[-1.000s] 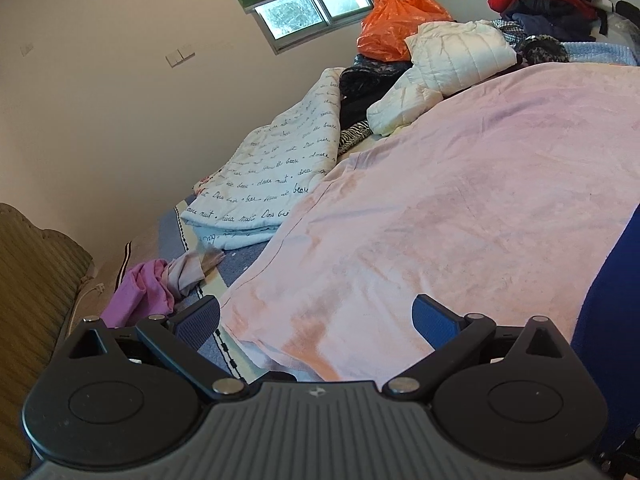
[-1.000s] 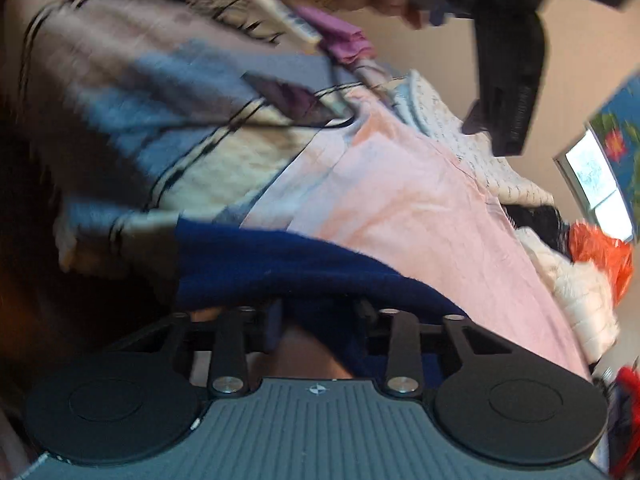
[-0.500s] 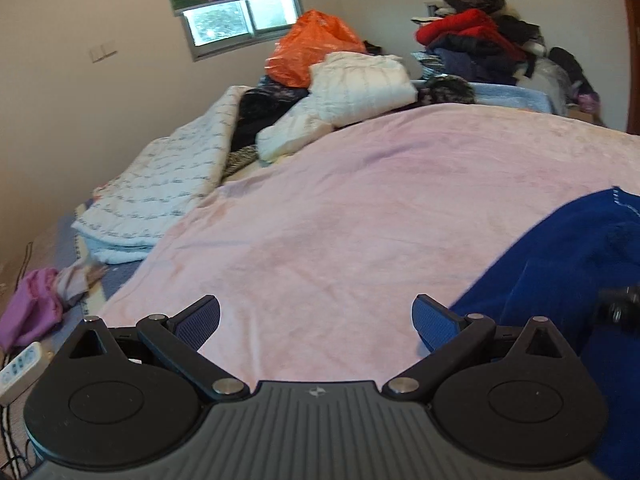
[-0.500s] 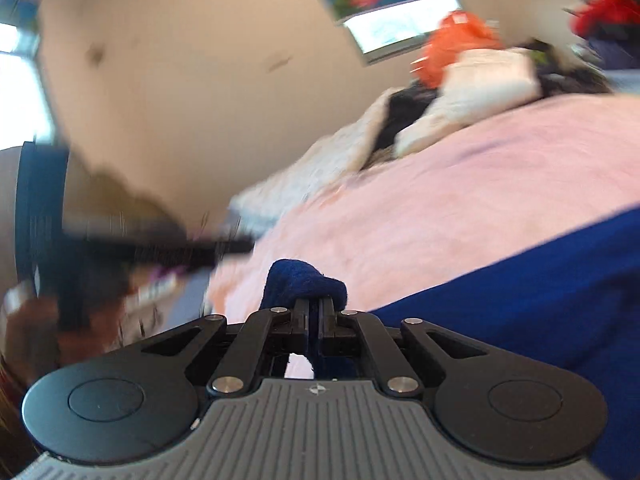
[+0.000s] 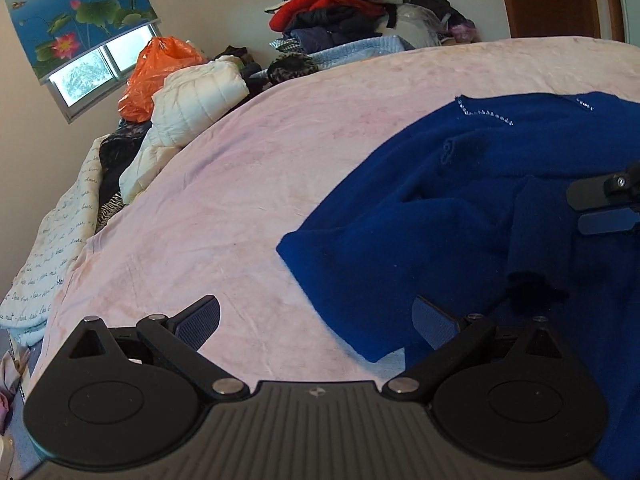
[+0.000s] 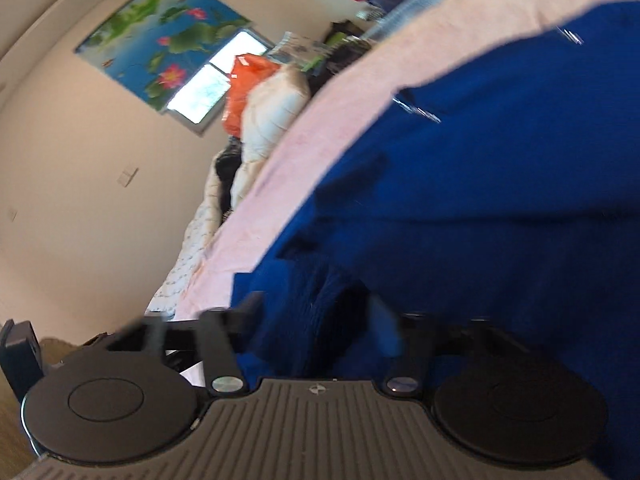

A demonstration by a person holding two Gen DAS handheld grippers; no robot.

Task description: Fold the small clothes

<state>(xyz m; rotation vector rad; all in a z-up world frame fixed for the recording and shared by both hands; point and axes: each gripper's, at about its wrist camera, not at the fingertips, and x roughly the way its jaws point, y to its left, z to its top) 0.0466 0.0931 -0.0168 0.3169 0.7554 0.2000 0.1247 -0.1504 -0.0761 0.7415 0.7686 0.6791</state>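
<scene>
Bed, pink blanket point(image 5: 248, 184): bears a blue sweater point(image 5: 440, 216) from centre toward 3 o'clock, rumpled, one corner near 6 o'clock. Far edge, 10 to 12 o'clock: white padded jacket point(image 5: 196, 100), orange bag point(image 5: 156, 72), piled clothes point(image 5: 340, 12).

Left gripper point(image 5: 316, 320): jaws spread wide, empty, right pad at the sweater's hem; half a second ago it faced mostly bare blanket.

Right gripper point(image 6: 320, 320): jaws just parted from a tight pinch; a sweater fold lies between them, unclamped.
</scene>
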